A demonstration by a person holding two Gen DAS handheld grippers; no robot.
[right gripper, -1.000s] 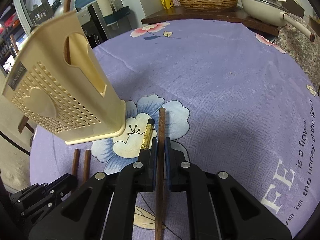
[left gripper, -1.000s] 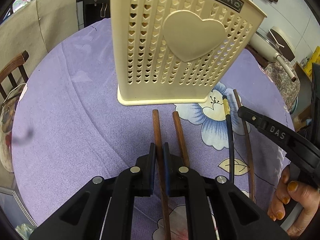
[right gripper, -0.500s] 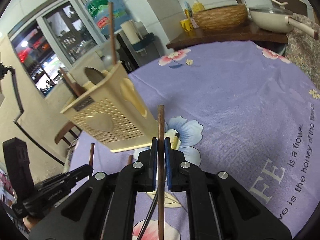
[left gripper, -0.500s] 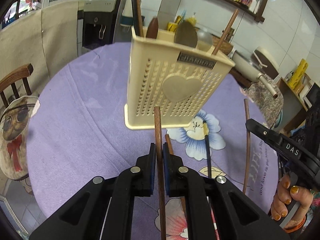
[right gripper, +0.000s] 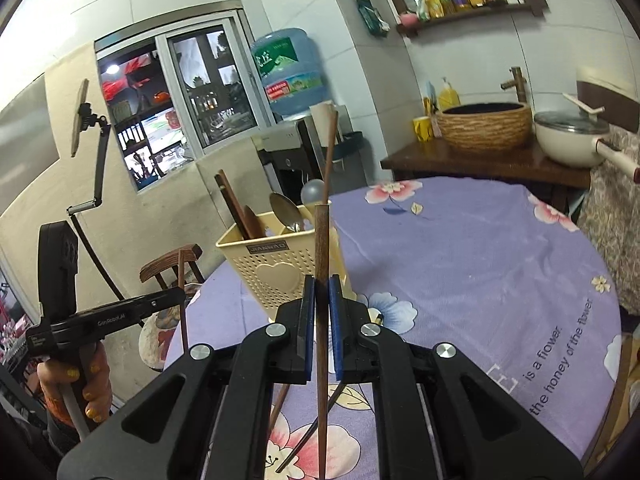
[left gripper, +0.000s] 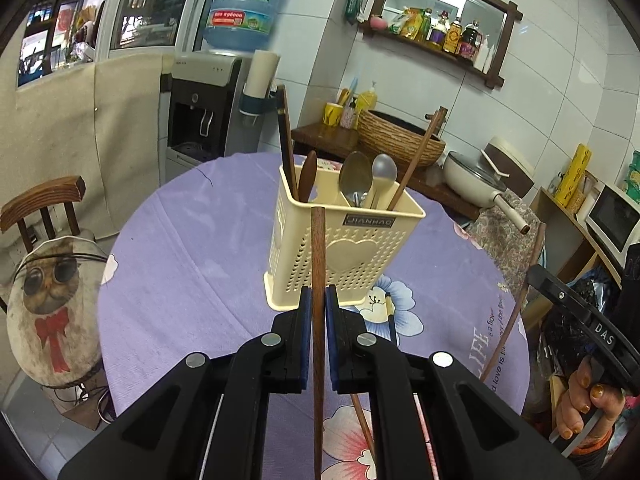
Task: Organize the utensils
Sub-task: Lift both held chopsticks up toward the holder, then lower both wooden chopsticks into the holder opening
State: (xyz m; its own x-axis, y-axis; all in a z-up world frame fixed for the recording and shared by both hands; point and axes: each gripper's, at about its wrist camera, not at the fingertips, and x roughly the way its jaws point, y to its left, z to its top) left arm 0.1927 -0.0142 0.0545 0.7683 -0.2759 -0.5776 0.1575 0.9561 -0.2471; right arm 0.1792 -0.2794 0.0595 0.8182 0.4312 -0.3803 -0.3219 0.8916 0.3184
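Chopsticks: each tool, left (left gripper: 319,312) and right (right gripper: 321,308), is clamped on one chopstick (left gripper: 318,280), lifted above the worktop (left gripper: 192,280); tip each upright over the holder (left gripper: 344,240) at 12 o'clock, lowering slowly.

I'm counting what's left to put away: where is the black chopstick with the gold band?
In the left wrist view the black chopstick lies flat on the purple tablecloth, on the blue flower just right of the cream utensil holder.

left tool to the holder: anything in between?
Left wrist view: the left tool, shut on a wooden chopstick, sits in front of the cream utensil holder. Only purple tablecloth shows between; the held chopstick overlaps the holder's front.
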